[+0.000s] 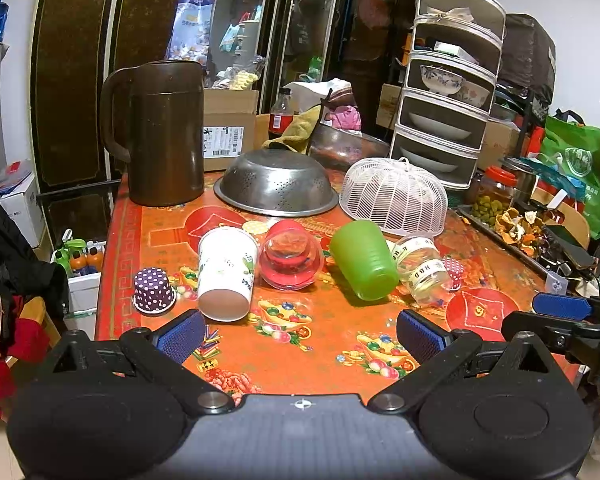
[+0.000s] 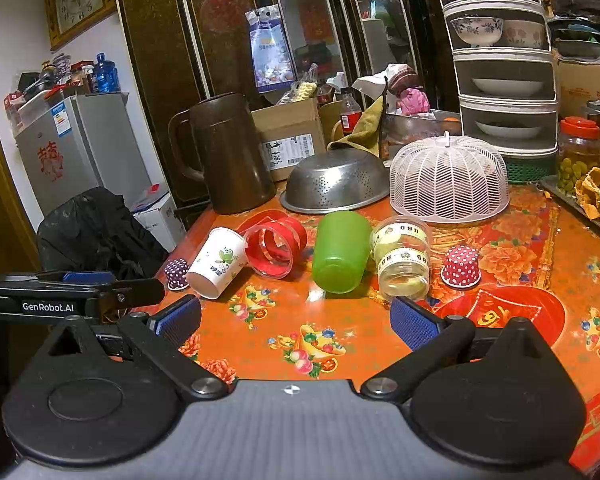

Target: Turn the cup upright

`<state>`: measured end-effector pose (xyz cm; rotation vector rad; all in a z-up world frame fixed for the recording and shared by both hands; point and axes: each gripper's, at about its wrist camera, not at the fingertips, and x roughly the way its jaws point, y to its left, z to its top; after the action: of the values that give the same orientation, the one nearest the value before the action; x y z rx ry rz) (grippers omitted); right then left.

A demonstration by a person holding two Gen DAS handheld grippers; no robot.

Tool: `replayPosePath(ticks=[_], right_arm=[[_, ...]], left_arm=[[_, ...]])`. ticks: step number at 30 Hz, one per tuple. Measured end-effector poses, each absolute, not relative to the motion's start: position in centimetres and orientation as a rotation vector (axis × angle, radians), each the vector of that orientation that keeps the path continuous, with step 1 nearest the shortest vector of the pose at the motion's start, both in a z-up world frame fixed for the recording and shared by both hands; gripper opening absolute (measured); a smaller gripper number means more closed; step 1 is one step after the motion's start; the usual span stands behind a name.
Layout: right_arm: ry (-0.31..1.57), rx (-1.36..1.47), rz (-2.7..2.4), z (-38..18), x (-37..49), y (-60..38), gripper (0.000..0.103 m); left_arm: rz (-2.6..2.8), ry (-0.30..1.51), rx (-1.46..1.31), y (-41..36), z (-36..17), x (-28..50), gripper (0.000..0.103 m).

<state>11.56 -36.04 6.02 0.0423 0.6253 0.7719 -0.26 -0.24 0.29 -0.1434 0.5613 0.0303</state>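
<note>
Both tools hang over the near edge of the desk (image 1: 148, 216), side by side, and neither touches anything. The left tool (image 1: 300, 336) has its blue pads spread wide apart with nothing between them; the right tool (image 2: 296, 320) is the same, fingers wide and bare.

Ahead of them a row of cups lies across the orange flowered cloth. Furthest left stands a small purple dotted cup (image 1: 154, 290), mouth down. Just beside it a white paper cup (image 1: 226, 274) with a leaf print lies on its side, its open mouth facing the tools. Next comes a clear red cup (image 1: 292, 256), also tipped over, touching the paper one. A green cup (image 1: 364, 260) lies on its side to the right of that, its bottom turned toward the tools. Against it rests a clear cup with HBD lettering (image 1: 422, 266), on its side too, and a small red dotted cup (image 2: 461, 266) sits mouth down just beyond.

Behind the row are a brown jug (image 1: 160, 132), an upturned steel colander (image 1: 276, 182) and a white mesh food cover (image 1: 394, 196)
</note>
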Motion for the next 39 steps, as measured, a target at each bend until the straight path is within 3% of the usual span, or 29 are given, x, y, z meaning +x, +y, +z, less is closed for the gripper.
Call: replayPosePath(ticks=[39], right_arm=[[0.627,0.046,0.771,6.15,11.70,-36.28,0.102]], left_arm=[[0.030,0.565,-0.140,-0.48,0.24,-0.43,0.103]])
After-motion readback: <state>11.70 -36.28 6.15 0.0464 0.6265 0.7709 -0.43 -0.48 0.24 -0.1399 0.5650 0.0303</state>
